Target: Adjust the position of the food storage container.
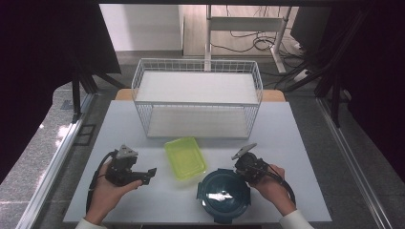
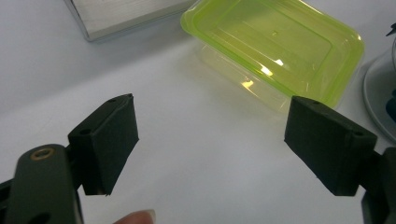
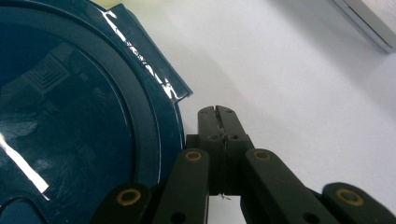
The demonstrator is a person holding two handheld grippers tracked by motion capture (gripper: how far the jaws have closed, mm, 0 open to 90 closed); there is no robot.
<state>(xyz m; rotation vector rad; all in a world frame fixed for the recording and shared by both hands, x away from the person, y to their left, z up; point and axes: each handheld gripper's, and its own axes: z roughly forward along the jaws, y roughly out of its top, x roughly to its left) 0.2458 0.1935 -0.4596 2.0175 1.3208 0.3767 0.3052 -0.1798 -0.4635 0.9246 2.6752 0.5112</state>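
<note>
Right gripper (image 3: 218, 112): jaws closed, empty, just beside the teal lid (image 3: 70, 116); we part them before clasping its tab.
Left gripper (image 2: 210, 154): jaws wide, green container (image 2: 275, 46) ahead.

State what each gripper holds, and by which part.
Nothing is held. The left gripper stands open over bare table; the right gripper is shut empty beside the blue lid.

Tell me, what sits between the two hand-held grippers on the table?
In the high view, the yellow-green container and part of the round dark teal lid lie between the left hand-held gripper and the right hand-held gripper.
</note>
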